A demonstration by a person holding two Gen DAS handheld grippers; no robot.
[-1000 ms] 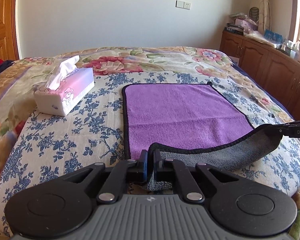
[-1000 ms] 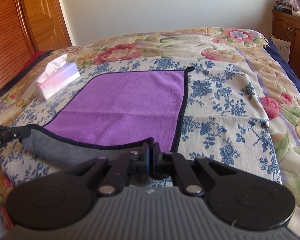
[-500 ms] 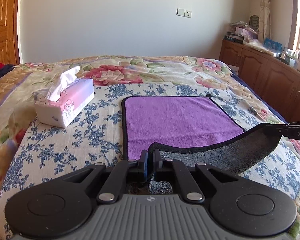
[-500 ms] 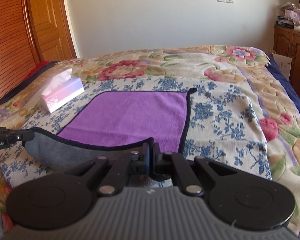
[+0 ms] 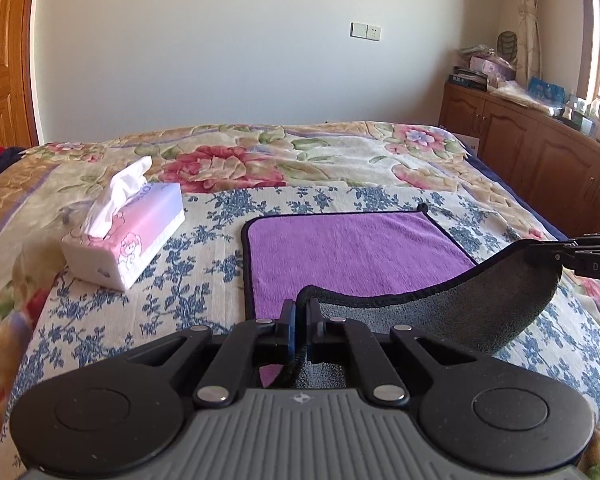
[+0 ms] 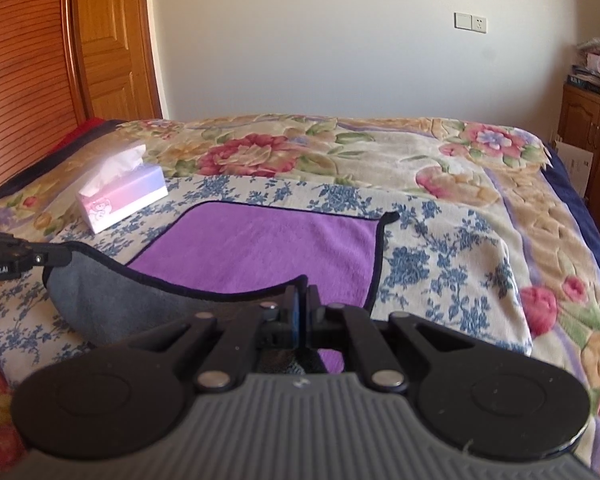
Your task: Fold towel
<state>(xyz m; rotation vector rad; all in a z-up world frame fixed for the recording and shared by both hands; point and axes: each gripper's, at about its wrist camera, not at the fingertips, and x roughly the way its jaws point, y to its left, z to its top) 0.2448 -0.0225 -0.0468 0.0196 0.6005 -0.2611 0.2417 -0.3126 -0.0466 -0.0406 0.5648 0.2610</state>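
Note:
A purple towel (image 5: 352, 252) with a black hem and grey underside lies on the floral bedspread; it also shows in the right wrist view (image 6: 268, 252). My left gripper (image 5: 301, 312) is shut on the towel's near left corner. My right gripper (image 6: 303, 304) is shut on the near right corner. Both corners are lifted, so the near edge hangs between them with the grey underside (image 5: 452, 312) facing me. The right gripper shows at the right edge of the left wrist view (image 5: 556, 254), and the left gripper at the left edge of the right wrist view (image 6: 44, 258).
A pink and white tissue box (image 5: 128, 240) stands on the bed left of the towel. A wooden cabinet (image 5: 540, 160) with clutter runs along the right wall. A wooden door (image 6: 112, 40) is at the far left. The bed's right edge (image 6: 580, 216) drops off.
Both grippers have risen with the towel's near corners. More of the near edge has peeled off the bed and the grey underside shows wider.

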